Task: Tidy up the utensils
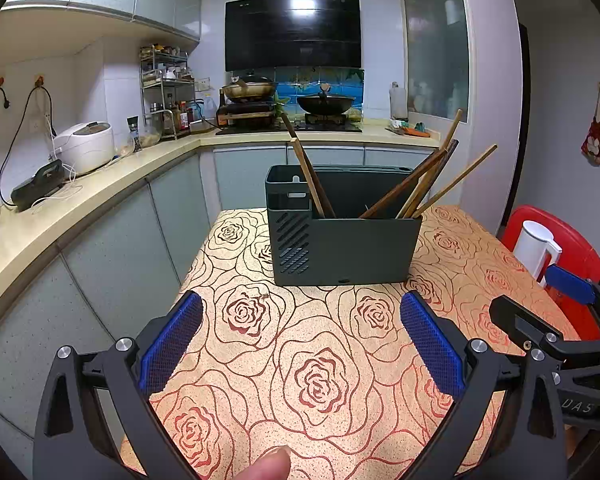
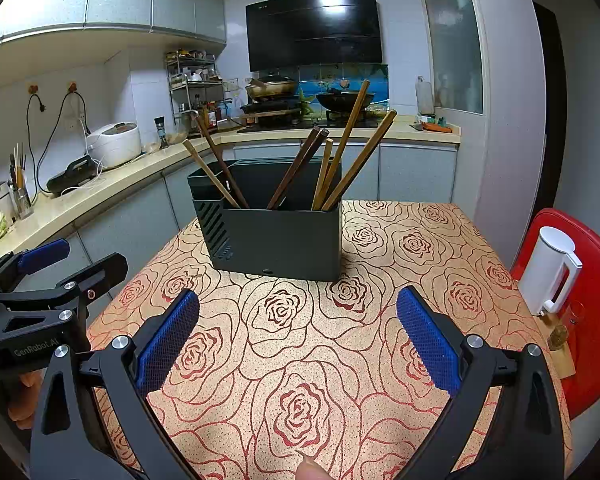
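On the far left side, along the pale stone kitchen counter (image 1: 100, 184), stands a white rounded rice cooker (image 1: 85, 145) with a black flat appliance (image 1: 38, 185) just beside it (white and black cables hang from the wall sockets above them). Further along the counter there is a metal wire spice rack (image 1: 165, 88), and then the stove with two dark woks (image 1: 325, 103) under a black glass range hood (image 1: 293, 31).

In the middle, a table with a beige tablecloth printed with red roses (image 1: 320, 360) carries a dark grey rectangular plastic utensil holder (image 1: 342, 240) with slits in its left wall. Several long wooden chopsticks (image 1: 428, 184) stand in it, all tilted: two lean to the left in the left part, and the others lean to the right in the right part.

The left gripper (image 1: 300, 354), black with blue textured pads, is spread wide above the cloth in front of the holder, and it has nothing between its fingers. The right gripper (image 2: 298, 348) is beside it, also spread wide and also with nothing in its hold, well apart from the holder. A fingertip (image 1: 266, 466) shows at the bottom edge of the left wrist view.

On the right, past the table edge, a white plastic electric kettle (image 2: 550, 270) stands on a red plastic stool (image 2: 592, 320).
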Motion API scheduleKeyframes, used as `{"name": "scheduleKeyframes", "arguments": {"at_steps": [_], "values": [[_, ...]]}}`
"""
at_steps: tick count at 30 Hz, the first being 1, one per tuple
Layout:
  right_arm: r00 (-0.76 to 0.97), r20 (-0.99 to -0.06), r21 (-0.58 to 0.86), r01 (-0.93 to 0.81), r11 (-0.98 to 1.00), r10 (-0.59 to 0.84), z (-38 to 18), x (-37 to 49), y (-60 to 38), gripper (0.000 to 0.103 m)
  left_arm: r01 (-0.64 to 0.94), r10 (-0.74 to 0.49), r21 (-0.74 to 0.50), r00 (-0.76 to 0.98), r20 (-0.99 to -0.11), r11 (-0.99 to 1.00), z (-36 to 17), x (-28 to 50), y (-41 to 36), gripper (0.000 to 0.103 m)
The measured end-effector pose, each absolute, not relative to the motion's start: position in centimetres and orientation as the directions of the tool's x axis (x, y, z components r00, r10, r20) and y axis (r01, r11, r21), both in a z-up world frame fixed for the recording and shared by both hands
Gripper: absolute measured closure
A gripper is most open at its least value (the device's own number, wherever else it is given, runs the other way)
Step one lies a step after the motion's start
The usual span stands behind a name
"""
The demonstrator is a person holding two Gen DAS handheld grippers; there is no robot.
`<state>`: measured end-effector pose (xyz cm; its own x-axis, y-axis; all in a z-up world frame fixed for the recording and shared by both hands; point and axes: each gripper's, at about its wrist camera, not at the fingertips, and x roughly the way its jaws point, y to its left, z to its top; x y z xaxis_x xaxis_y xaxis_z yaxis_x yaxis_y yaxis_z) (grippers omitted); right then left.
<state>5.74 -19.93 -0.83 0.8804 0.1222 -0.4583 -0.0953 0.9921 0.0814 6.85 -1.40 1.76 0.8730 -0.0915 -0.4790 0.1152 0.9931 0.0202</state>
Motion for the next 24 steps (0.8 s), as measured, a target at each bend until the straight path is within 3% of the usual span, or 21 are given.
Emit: {"name": "scheduleKeyframes", "arguments": {"at_steps": [16,24], "values": [[0.88,-0.46,0.081,-0.095,0.992,0.122,-0.9,5.8,-19.9,0.007,0.117,-0.093,0.019,0.873,-0.478,0.993,1.8,6.9,-1.5,0.007],[0.879,-0.461,0.081,-0.095,0.992,0.121,-1.2,5.7,-19.8,0.007,0.133,-0.109,0.029,0.904,-0.414,0.991,1.8,5.8,-1.5,0.007]]}}
